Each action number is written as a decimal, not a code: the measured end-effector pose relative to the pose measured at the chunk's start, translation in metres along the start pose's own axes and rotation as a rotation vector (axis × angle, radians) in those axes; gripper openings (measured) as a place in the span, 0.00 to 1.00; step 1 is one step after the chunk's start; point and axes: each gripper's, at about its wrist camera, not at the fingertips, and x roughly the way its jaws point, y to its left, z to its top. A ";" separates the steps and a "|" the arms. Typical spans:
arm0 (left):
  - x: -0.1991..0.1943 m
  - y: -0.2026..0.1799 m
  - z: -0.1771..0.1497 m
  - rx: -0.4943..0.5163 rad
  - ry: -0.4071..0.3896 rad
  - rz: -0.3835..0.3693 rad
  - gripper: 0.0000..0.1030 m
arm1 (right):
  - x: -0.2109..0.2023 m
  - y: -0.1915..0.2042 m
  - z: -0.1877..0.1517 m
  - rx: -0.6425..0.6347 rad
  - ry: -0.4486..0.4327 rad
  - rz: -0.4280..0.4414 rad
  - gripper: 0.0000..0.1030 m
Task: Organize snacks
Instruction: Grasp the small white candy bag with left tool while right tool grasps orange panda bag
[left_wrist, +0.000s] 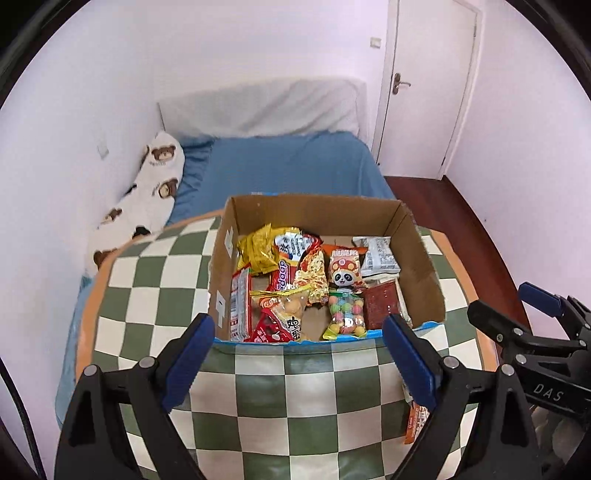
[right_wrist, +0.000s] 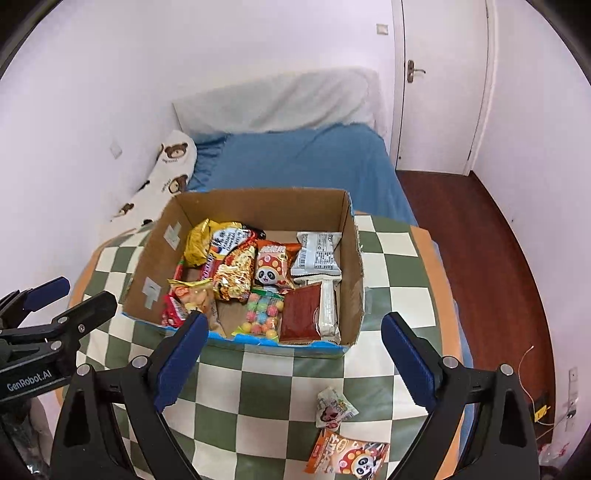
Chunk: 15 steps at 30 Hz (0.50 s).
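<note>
Both claws, left (left_wrist: 299, 354) and right (right_wrist: 291, 354), spread wide, gripping nothing, hung over checkered table (right_wrist: 266, 398); cardboard snack box (right_wrist: 351, 258) toward far edge, two packets (right_wrist: 345, 456) near right corner.

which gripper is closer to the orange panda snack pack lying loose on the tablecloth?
Right. The orange panda pack lies just below and between the right gripper's open blue pads. The left gripper sits further left, with only the pack's edge peeking past its right finger.
</note>
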 end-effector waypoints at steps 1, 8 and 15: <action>-0.006 -0.002 -0.001 0.007 -0.012 0.002 0.90 | -0.005 0.000 -0.001 -0.001 -0.008 0.000 0.94; -0.021 -0.009 -0.010 0.017 -0.034 -0.008 0.90 | -0.031 0.002 -0.013 0.023 -0.041 0.025 0.94; 0.014 -0.033 -0.036 0.057 0.078 -0.033 0.90 | -0.016 -0.034 -0.047 0.150 0.051 0.057 0.94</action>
